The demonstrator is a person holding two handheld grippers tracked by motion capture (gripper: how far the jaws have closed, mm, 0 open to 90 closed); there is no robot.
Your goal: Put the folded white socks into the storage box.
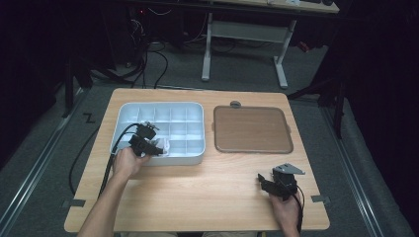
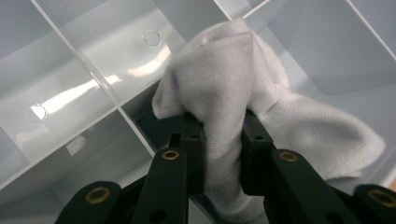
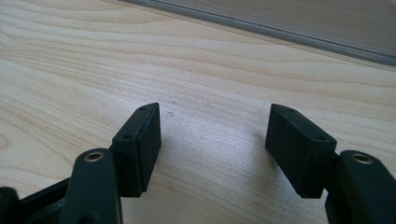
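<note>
While the left gripper (image 2: 223,140) clamps a white cloth (image 2: 233,93) between its jaws, bunched ahead of them over the compartment tray (image 1: 129,109), the right gripper (image 3: 215,144) rests wide apart, farther off.
</note>
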